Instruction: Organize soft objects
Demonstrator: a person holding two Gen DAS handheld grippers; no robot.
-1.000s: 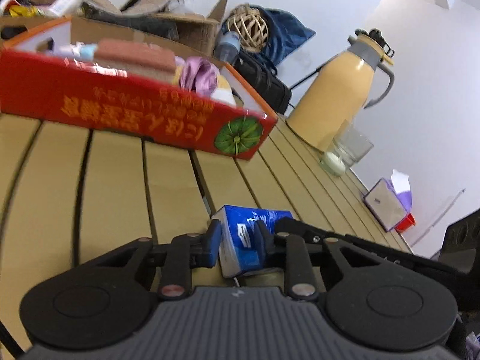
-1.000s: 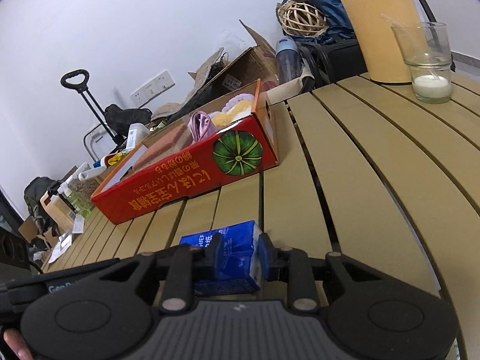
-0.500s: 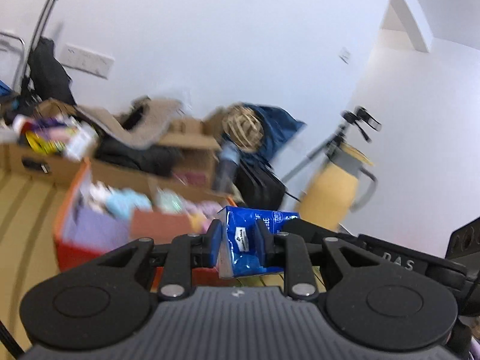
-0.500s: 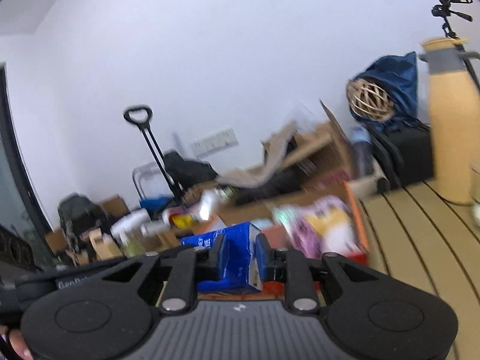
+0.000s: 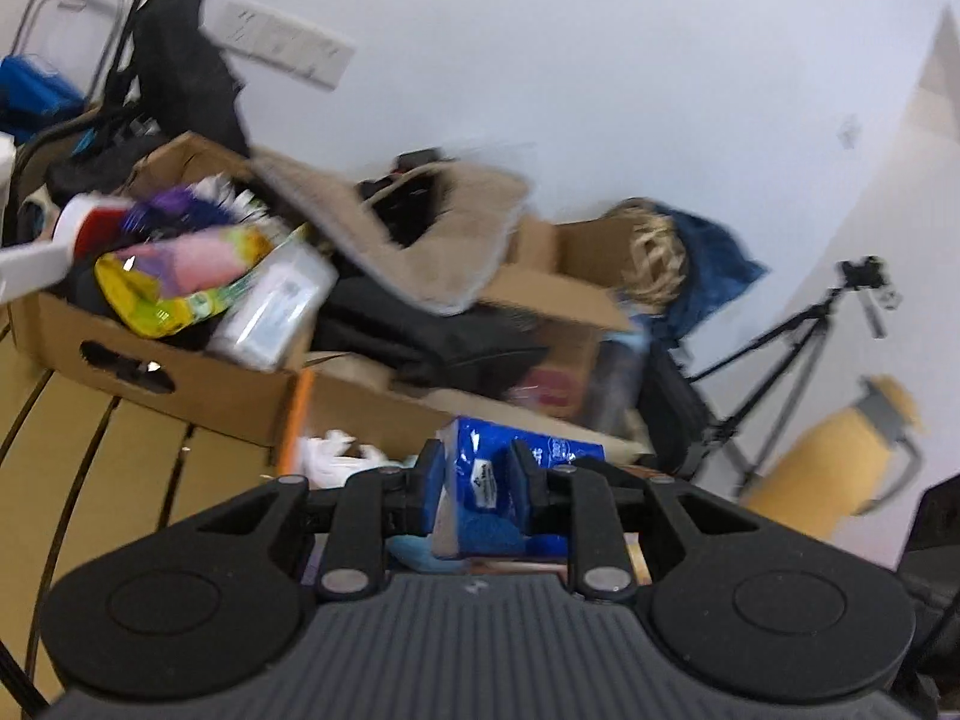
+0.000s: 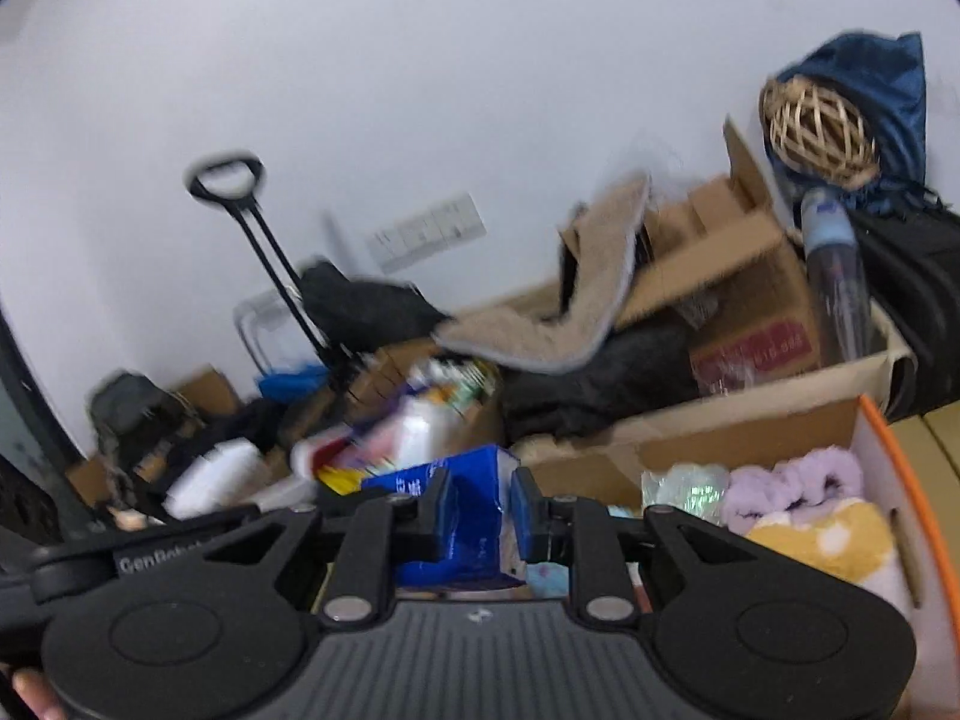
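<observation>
Both grippers hold one blue tissue pack between them. My left gripper (image 5: 476, 480) is shut on one end of the blue tissue pack (image 5: 486, 501). My right gripper (image 6: 478, 513) is shut on its other end (image 6: 465, 519). The pack hangs in the air over the open orange-rimmed cardboard box (image 6: 900, 462). Inside the box lie a purple fluffy cloth (image 6: 798, 483), a yellow soft item (image 6: 828, 540) and a pale green packet (image 6: 684, 489). In the left wrist view the box's orange edge (image 5: 294, 414) and a white soft item (image 5: 333, 450) show just beyond the fingers.
A brown cardboard box (image 5: 180, 372) stuffed with packets stands on the slatted wooden table (image 5: 108, 456) behind. Further boxes, a beige mat (image 6: 558, 324), black bags and a wicker ball (image 6: 816, 126) pile up by the wall. A yellow thermos (image 5: 840, 462) stands at right.
Both grippers have lifted the blue pack off the table and carried it up and forward, over the orange-rimmed box. The views now look over the box instead of down at the table.
</observation>
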